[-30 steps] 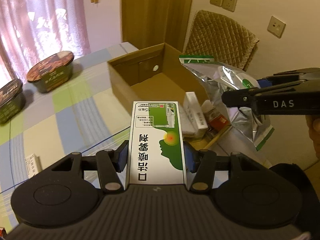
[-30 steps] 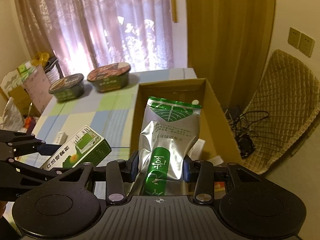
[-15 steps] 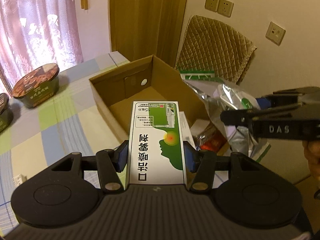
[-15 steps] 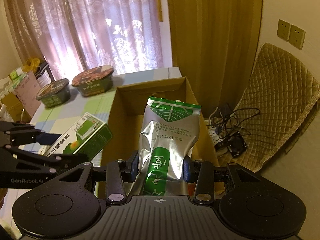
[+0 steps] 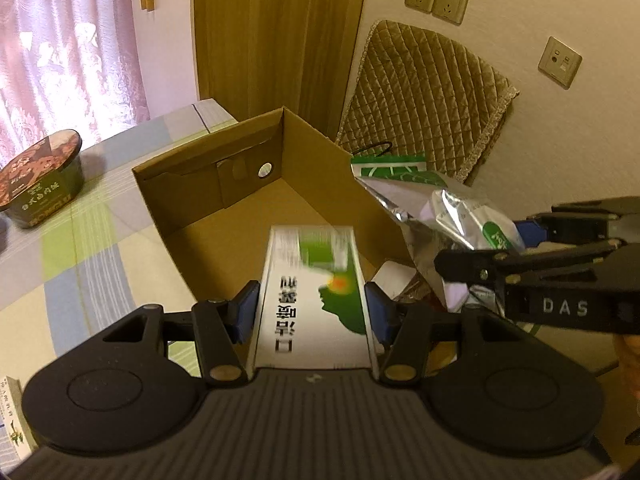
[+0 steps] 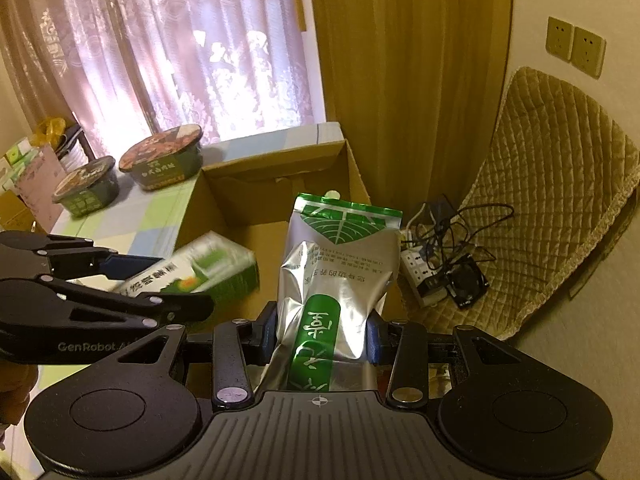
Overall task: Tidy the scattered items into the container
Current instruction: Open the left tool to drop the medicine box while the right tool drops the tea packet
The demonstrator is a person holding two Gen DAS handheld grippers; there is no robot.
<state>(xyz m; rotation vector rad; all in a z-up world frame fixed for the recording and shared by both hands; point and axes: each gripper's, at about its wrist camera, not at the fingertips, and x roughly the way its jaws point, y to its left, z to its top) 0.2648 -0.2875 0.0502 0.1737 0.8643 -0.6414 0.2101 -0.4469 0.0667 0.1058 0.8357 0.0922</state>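
An open cardboard box (image 5: 224, 184) stands at the table's far corner; its near wall also shows in the right wrist view (image 6: 276, 176). A green-and-white carton (image 5: 312, 300) lies motion-blurred between the fingers of my left gripper (image 5: 312, 312), over the box's interior, while the fingers themselves look sharp. The jaws stand slightly apart from the carton's sides. From the right wrist view the carton (image 6: 200, 272) tilts down into the box beside the left gripper (image 6: 182, 284). My right gripper (image 6: 322, 332) is shut on a silver-and-green pouch (image 6: 340, 264), held above the box's right wall (image 5: 440, 208).
Two instant-noodle bowls (image 6: 162, 156) (image 6: 86, 188) sit on the checked tablecloth (image 5: 80, 248) left of the box. A small carton (image 5: 10, 420) lies at the near left. A quilted chair (image 5: 424, 100) and a power strip with cables (image 6: 440, 272) are right of the table.
Both grippers moved forward over the cardboard box. The green-and-white carton, firmly held before, now slips downward between the left fingers. The pouch stays clamped in the right gripper.
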